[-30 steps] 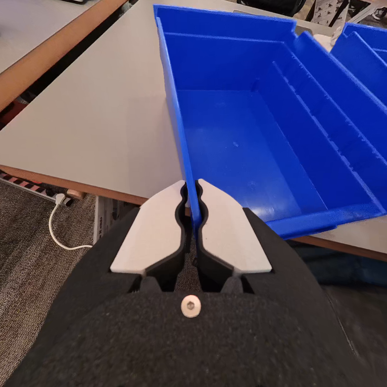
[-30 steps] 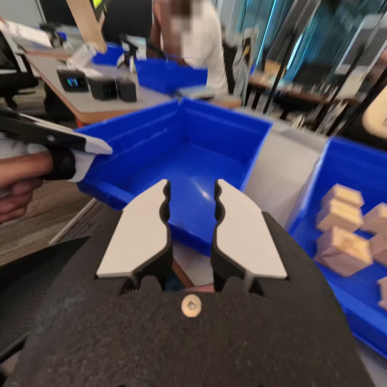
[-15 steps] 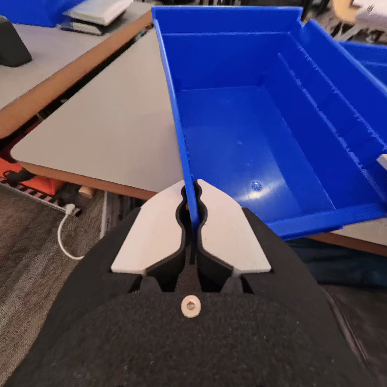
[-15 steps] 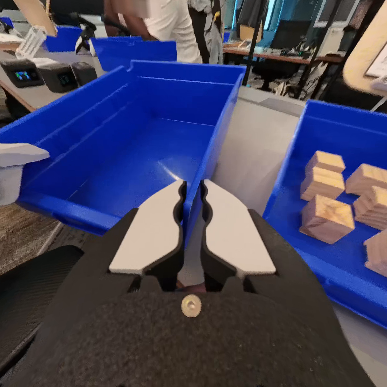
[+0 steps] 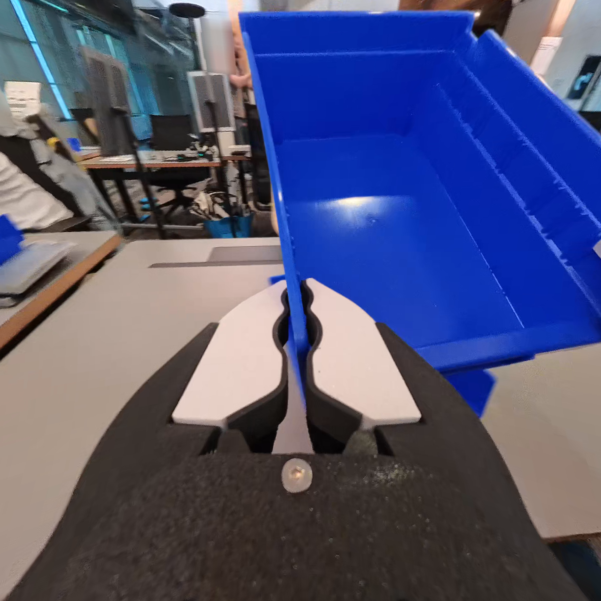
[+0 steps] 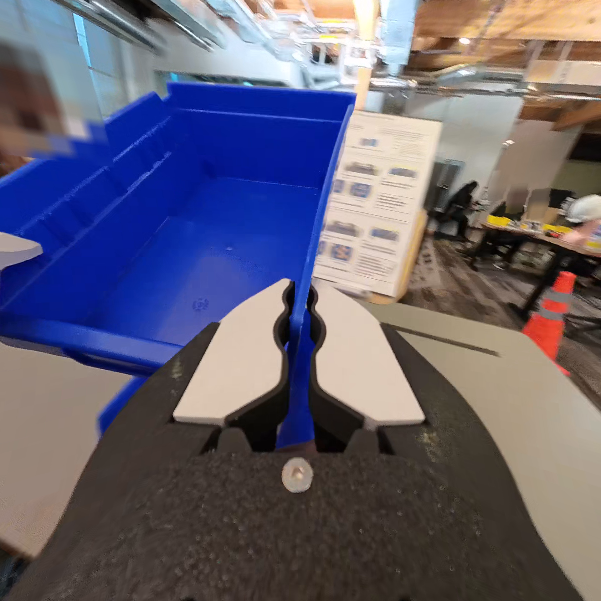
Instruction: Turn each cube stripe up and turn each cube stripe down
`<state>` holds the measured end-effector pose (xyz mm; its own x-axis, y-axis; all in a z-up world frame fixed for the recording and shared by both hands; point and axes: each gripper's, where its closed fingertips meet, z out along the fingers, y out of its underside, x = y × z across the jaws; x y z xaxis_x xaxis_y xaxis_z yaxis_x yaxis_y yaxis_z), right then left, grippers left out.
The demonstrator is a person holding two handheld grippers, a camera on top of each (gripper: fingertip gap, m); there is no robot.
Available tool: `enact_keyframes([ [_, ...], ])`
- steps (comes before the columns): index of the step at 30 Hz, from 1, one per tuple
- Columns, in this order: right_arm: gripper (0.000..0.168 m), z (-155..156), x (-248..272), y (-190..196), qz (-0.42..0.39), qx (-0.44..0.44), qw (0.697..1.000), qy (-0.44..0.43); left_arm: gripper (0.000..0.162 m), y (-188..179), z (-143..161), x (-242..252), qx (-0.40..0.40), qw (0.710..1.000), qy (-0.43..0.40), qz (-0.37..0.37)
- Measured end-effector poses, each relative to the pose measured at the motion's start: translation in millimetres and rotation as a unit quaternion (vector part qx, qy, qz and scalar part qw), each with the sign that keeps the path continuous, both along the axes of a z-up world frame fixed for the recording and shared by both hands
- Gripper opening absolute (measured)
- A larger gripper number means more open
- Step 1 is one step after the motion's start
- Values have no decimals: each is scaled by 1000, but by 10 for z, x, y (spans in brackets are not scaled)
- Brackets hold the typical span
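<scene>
Above the grey table point(image 5: 130, 325), each tool point(image 5: 296, 292) point(image 6: 300, 292) clamps a blue bin point(image 5: 406, 244) wall; office desks point(image 5: 156, 161) behind.

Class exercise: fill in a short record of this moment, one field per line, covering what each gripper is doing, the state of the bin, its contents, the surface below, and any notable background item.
left gripper: shut on the blue bin's left side wall
right gripper: shut on the blue bin's right side wall
blue bin: held by both walls, lifted clear of the table, far end tipped upward
bin contents: none visible; the floor is bare
wooden cubes: not in either view
table: grey top, below the bin
background: orange traffic cone on the floor beyond the table
</scene>
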<state>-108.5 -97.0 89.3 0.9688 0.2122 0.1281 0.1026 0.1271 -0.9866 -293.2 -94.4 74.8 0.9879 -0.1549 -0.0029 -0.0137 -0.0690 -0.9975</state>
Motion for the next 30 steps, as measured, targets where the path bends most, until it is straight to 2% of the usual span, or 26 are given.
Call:
enact_keyframes([
  [3,5,-10,925,79,-72,-20,997,3,4,242,-17,925,-10,998,15,-54],
  [6,5,-239,1808,116,-130,-63,989,23,4,439,-260,1825,-39,993,35,-105],
  [9,5,-600,2538,200,-184,-95,978,28,4,646,-713,2579,-79,986,55,-135],
  [12,5,-990,3026,356,-209,-148,967,13,5,835,-1248,3089,-140,977,51,-151],
  [14,5,-1214,3216,435,-214,-172,961,19,6,924,-1561,3298,-179,969,55,-161],
  [17,5,-1498,3395,574,-195,-203,959,44,6,995,-1821,3454,-210,962,55,-168],
  [23,5,-1912,3678,783,-143,-253,950,110,9,958,-1969,3682,-217,958,54,-179],
  [25,5,-2029,3758,775,-137,-272,945,118,11,926,-1995,3756,-208,959,77,-176],
  [30,5,-2052,3846,792,-101,-246,952,153,19,830,-1987,3860,-202,959,48,-192],
])
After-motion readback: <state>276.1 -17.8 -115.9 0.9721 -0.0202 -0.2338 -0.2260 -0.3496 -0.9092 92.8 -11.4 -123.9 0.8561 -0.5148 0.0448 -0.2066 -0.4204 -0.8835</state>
